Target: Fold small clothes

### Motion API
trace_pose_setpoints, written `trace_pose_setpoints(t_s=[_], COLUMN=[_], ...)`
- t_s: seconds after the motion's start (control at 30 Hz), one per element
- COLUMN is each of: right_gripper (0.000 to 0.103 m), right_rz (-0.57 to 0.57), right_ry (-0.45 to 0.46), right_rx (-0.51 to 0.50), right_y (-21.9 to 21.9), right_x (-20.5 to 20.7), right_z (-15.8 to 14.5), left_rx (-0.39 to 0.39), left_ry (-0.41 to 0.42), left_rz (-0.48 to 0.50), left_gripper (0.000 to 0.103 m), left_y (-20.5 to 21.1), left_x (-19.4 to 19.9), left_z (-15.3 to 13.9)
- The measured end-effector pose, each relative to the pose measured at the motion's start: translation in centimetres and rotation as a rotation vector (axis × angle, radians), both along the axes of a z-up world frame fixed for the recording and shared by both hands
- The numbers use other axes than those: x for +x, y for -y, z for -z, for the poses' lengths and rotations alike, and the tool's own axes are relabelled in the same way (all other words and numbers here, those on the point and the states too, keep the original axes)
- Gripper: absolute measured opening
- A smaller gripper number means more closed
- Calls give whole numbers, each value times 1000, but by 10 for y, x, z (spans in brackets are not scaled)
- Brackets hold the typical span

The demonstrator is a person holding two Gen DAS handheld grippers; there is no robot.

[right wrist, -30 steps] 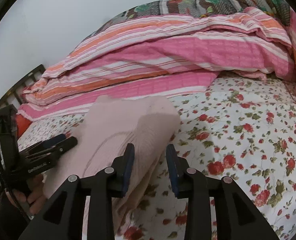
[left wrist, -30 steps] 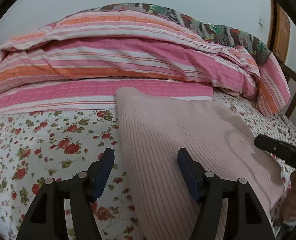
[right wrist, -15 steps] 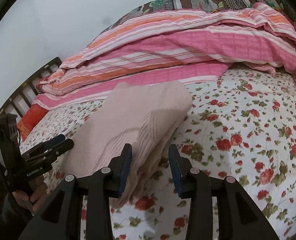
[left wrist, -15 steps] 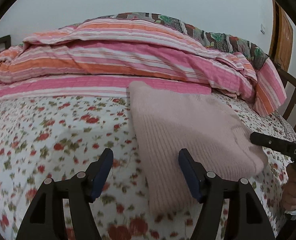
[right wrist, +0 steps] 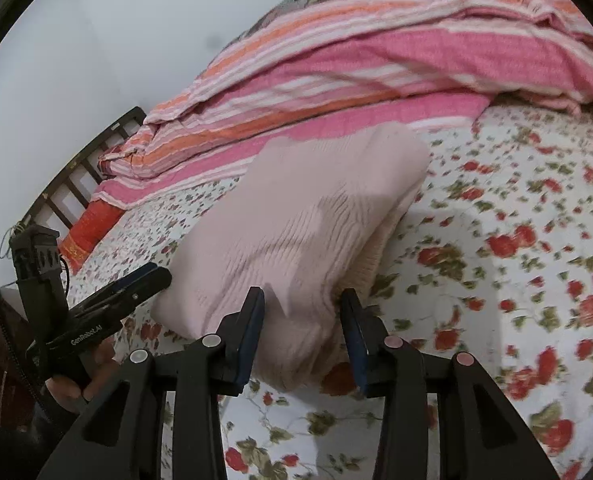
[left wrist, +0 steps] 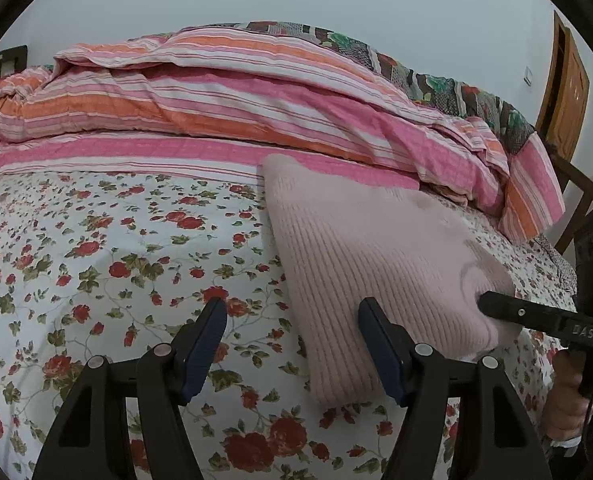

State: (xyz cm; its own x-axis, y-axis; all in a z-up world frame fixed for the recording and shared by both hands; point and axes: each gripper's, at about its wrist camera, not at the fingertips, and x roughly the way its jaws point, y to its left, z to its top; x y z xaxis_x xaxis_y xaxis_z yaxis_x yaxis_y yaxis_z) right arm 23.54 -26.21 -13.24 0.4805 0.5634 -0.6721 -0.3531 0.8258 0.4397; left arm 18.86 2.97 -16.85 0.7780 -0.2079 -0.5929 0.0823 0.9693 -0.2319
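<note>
A pale pink ribbed sweater [left wrist: 376, 264] lies folded in a thick rectangle on the floral sheet [left wrist: 96, 264]. My left gripper [left wrist: 291, 308] is open above the sheet, its right finger over the sweater's near left edge and its pads touching nothing. In the right wrist view the same sweater [right wrist: 304, 220] reaches toward me. My right gripper [right wrist: 301, 296] straddles its near corner; the jaws are closing with the cloth between them, and a small gap remains at the right pad. Each view shows the other gripper beside the sweater: the right gripper [left wrist: 492, 304], the left gripper [right wrist: 152, 276].
A pink and orange striped duvet [left wrist: 236, 112] is heaped along the far side of the bed. A dark slatted headboard [right wrist: 76, 168] and a red cushion [right wrist: 92, 228] sit at one end, a wooden door [left wrist: 568, 92] at the other. A hand [left wrist: 568, 404] holds the right gripper.
The left gripper has slid left off the sweater, so it now stands mostly over the sheet. The right gripper has dropped closer to the sweater's near corner.
</note>
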Motion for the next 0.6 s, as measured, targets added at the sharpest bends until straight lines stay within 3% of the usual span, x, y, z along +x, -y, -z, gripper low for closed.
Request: trace_pose_setpoints(t_s=[0.07,0.13,0.2,0.3,0.33,0.43,0.5,0.6], right_gripper=[5,5,5,5,5,10,24,32], right_rz=[-18,-28,-36,-39,-46,-47,-18,21], right_ry=[60,115,108,42,40,62,111,165], right_rx=[-4,59,106,-93,-115,-116,-105,-76], right_y=[1,13,23,7,3,3,6,5], right_x=[-4,-8,-6,1,1,-1,1,6], right_z=[-9,-23,-25,-5,-1,-9,-23,-36], left_rx=[4,0,-10,-20,-23,-10,9,-23], left_ry=[5,9,13,8,7,-3,-8,-37], left_rz=[-1,-4,-5,-13,-18,-46,-66,-57], left_gripper=[67,66,66,66,66,66,66,65], left_y=[0,-1,-2,-4,-5,-5,-3,-2], left_x=[1,1,2,6,7,11,14,21], left_z=[-1,-2,-4,-7,-7,-11,-14,-17])
